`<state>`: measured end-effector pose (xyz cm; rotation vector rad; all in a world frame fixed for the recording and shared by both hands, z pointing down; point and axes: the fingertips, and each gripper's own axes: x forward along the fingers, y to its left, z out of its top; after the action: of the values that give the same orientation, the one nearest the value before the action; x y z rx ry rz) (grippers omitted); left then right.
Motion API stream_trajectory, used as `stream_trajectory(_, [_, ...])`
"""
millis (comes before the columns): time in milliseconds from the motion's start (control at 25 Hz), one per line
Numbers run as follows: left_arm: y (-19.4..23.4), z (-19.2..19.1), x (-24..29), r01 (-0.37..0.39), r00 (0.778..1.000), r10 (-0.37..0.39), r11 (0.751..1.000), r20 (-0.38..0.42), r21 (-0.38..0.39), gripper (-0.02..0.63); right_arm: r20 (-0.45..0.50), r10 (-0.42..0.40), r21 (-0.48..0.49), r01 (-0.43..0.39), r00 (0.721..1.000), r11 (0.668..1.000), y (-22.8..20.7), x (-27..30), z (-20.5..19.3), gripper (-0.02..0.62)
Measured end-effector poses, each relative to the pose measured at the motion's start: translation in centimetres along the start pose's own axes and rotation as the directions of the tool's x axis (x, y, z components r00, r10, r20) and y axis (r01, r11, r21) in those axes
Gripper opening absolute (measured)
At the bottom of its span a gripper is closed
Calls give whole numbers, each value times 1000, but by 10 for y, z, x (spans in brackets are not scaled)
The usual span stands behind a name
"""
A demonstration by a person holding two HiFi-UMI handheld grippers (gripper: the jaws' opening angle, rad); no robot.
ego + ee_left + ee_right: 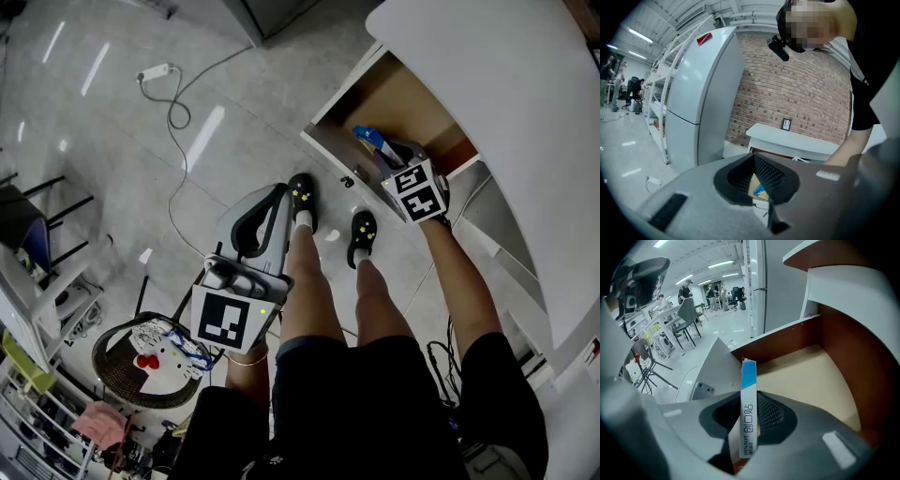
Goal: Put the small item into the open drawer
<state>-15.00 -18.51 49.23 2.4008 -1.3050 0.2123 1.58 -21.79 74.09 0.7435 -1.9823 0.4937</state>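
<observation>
The small item is a slim blue and white box (747, 413) standing on edge between the pads of my right gripper (749, 427), which is shut on it. In the head view that gripper (386, 157) hangs just inside the open drawer (394, 98), the box (370, 139) jutting over the bare tan floor (806, 376). My left gripper (272, 202) hangs low beside the person's left leg, well away from the drawer. Its jaws (759, 187) show a narrow gap with nothing in it; the drawer and box (760, 191) show through that gap.
The drawer juts from under a white curved desk top (497, 112). The person's black shoes (302, 192) stand just before the drawer front. A power strip with cable (155, 72) lies on the floor; a wire basket (145, 361) sits lower left. A grey fridge (698, 93) stands left of the desk.
</observation>
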Motion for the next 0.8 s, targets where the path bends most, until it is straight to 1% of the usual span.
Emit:
stream_trajectory(400, [12, -5, 4, -14, 1000, 14, 1000, -7, -10, -5, -37, 10, 7, -10, 999, 1000, -1, 19, -7, 100])
stream_trajectory(800, [23, -10, 2, -30, 999, 29, 999, -21, -21, -6, -61, 9, -13, -9, 998, 1000, -1, 32, -8, 100])
